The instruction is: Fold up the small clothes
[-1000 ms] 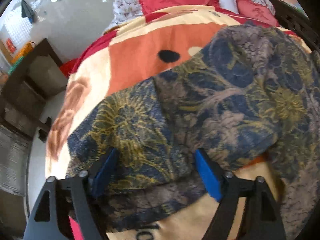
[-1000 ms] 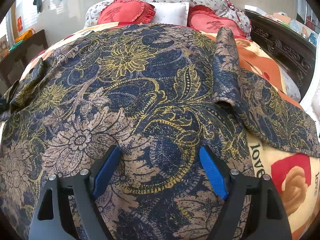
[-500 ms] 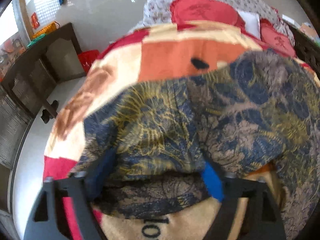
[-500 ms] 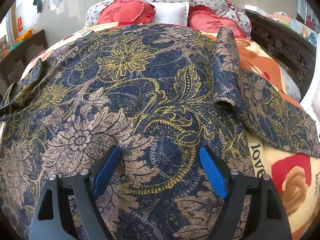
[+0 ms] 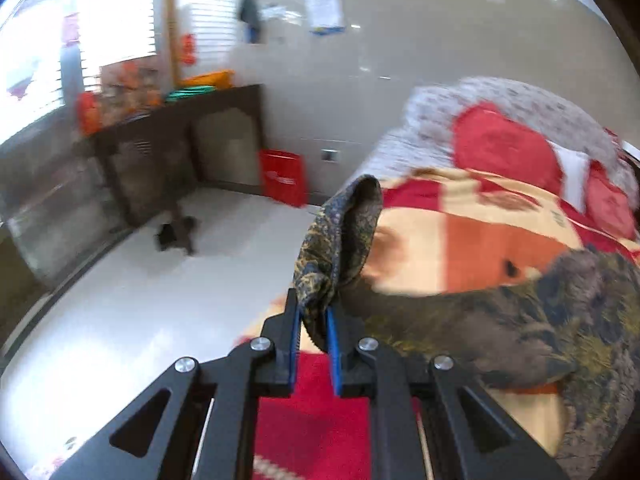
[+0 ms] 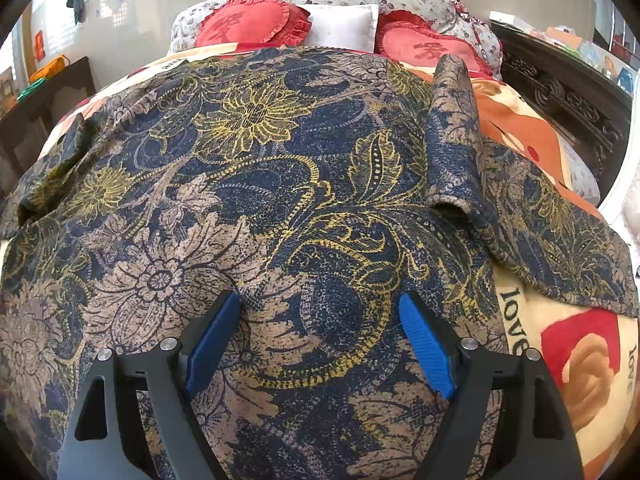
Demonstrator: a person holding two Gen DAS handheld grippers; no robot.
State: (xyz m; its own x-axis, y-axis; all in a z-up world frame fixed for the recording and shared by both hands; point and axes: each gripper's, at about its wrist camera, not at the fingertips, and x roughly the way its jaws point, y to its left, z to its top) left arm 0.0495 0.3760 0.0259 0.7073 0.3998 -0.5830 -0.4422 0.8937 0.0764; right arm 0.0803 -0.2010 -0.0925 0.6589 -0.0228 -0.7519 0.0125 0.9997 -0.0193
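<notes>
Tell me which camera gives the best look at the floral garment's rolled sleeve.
Right wrist view: the rolled sleeve lies whole and sharp across the floral garment. The left wrist view shows only a blurred garment edge.

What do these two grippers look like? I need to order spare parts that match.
Both match. The left gripper and right gripper have matte black angular linkage arms with triangular cutouts and silver round-head pivot screws. The fingers carry ribbed bright blue pads. No cables, markings or sleeves show.

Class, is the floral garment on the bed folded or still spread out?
Mostly spread: the floral garment covers the blanket; only its right sleeve is folded inward.
</notes>
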